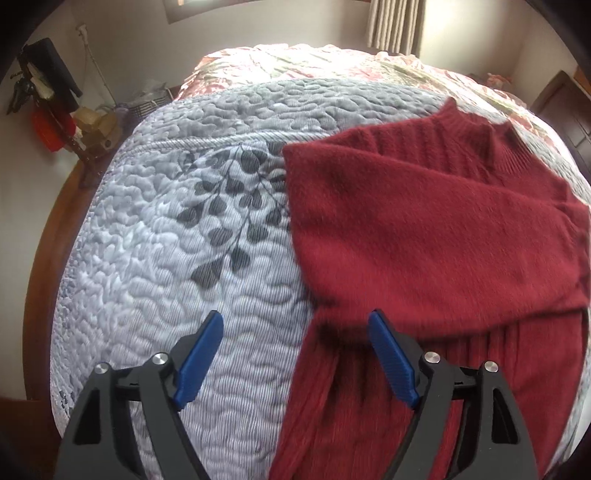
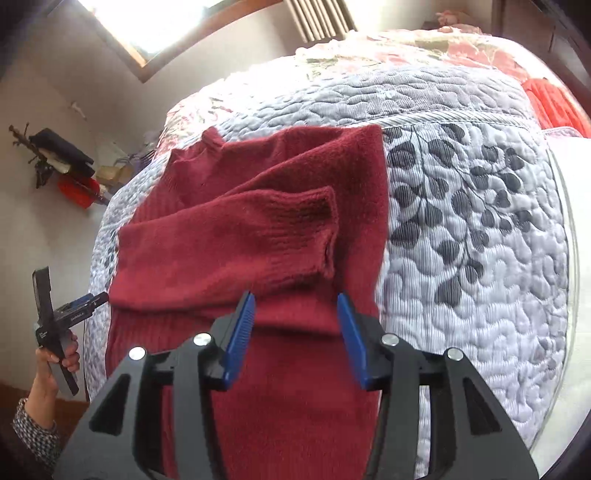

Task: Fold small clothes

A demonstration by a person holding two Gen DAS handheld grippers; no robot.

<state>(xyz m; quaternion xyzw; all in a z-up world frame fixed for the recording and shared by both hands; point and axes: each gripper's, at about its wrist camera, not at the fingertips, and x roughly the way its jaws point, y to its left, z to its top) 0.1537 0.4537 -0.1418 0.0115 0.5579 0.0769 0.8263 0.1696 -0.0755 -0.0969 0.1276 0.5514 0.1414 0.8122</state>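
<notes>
From the left wrist camera, a grey quilted bedspread (image 1: 155, 229) with a dark leaf print covers the bed, with a floral cover (image 1: 332, 62) beyond it toward the curtain (image 1: 395, 26) and pale wall; a cluttered stand (image 1: 55, 110) sits at the left. A dark red sweater (image 1: 424, 229) lies flat on the right half of the quilt, sleeves folded across its body, collar toward the far end. The left gripper (image 1: 295, 325) hovers low over the sweater's left edge, blue pads spread wide and holding nothing. From the right wrist camera, the same quilt (image 2: 480, 221) stretches right, a window (image 2: 166, 22) glowing above. The sweater (image 2: 240, 221) lies centre-left, one cuff folded over its chest. The right gripper (image 2: 295, 302) hangs above the lower body, fingers apart, empty. At far left a hand (image 2: 59, 362) holds the other tool's handle beside the bed.
</notes>
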